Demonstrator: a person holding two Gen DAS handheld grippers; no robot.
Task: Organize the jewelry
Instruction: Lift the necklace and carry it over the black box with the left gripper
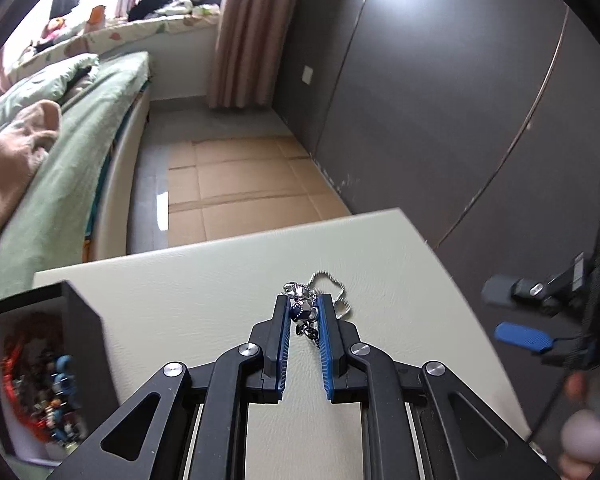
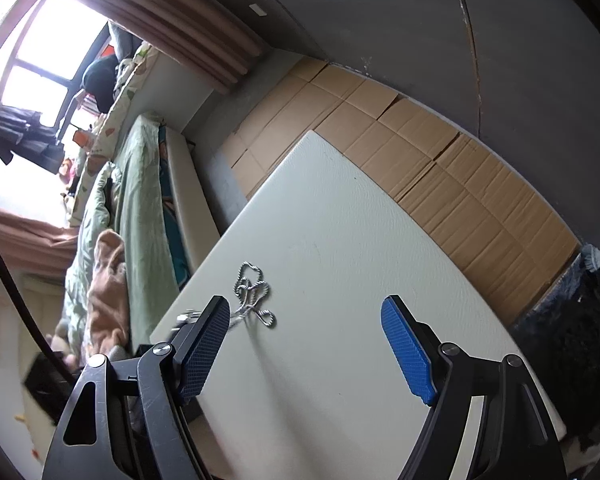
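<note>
My left gripper is shut on a silver necklace pendant low over the white table. Its bead chain trails onto the table beyond the fingertips. In the right wrist view the chain lies in loops on the table, and the pendant end is hidden behind my left finger. My right gripper is open and empty, hovering above the table to the right of the chain; it also shows in the left wrist view. A black jewelry box holding colourful pieces stands at the table's left.
A bed with green bedding runs along the left. Flattened cardboard covers the floor beyond the table. A dark wall stands on the right. A black bag sits by the table's far side.
</note>
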